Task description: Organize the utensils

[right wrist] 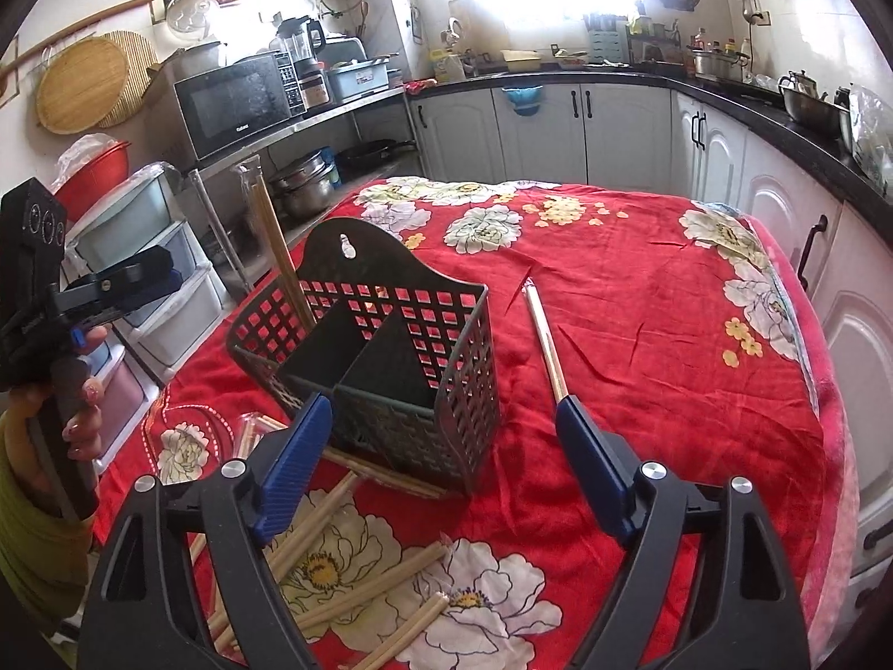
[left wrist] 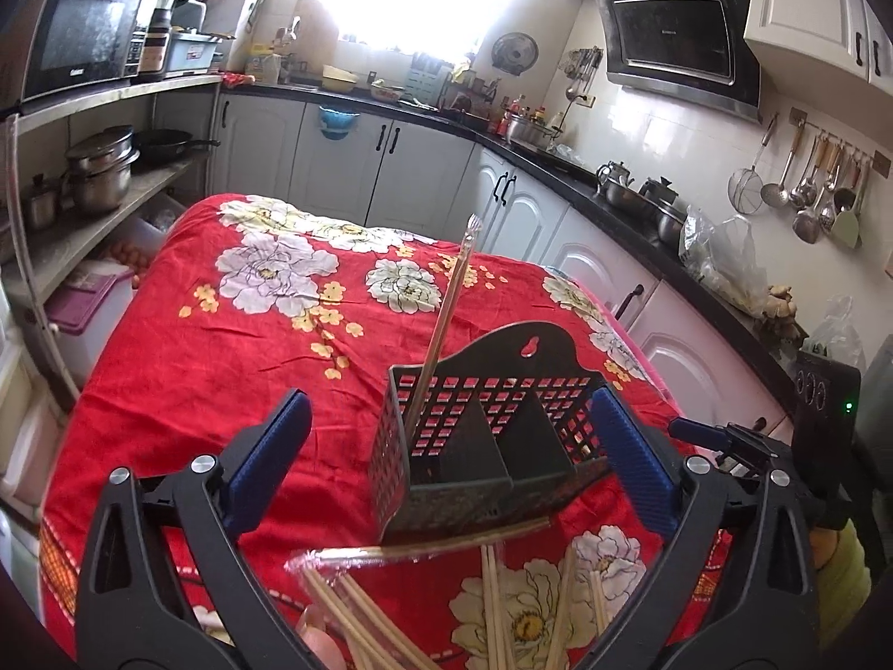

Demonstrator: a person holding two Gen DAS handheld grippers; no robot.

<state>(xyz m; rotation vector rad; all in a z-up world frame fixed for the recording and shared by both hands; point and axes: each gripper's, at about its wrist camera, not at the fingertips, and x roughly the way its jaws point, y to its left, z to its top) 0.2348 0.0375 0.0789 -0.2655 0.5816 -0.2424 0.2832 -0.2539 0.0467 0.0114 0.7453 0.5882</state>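
A black perforated utensil holder [left wrist: 491, 435] [right wrist: 385, 357] stands on the red floral tablecloth [left wrist: 234, 335]. One wrapped pair of chopsticks [left wrist: 446, 312] [right wrist: 279, 257] stands upright in its left compartment. Several wrapped chopsticks [left wrist: 390, 614] [right wrist: 346, 575] lie loose on the cloth in front of the holder. Another wrapped pair [right wrist: 541, 335] lies to the holder's right. My left gripper [left wrist: 452, 458] is open, its fingers on either side of the holder. My right gripper [right wrist: 441, 458] is open and empty just in front of the holder.
The table [right wrist: 697, 335] stands in a kitchen. White cabinets under a black counter [left wrist: 586, 173] run behind and to the right. A shelf with pots [left wrist: 100, 173] and a microwave [left wrist: 78, 33] is on the left. Plastic drawers [right wrist: 162, 279] stand beside the table.
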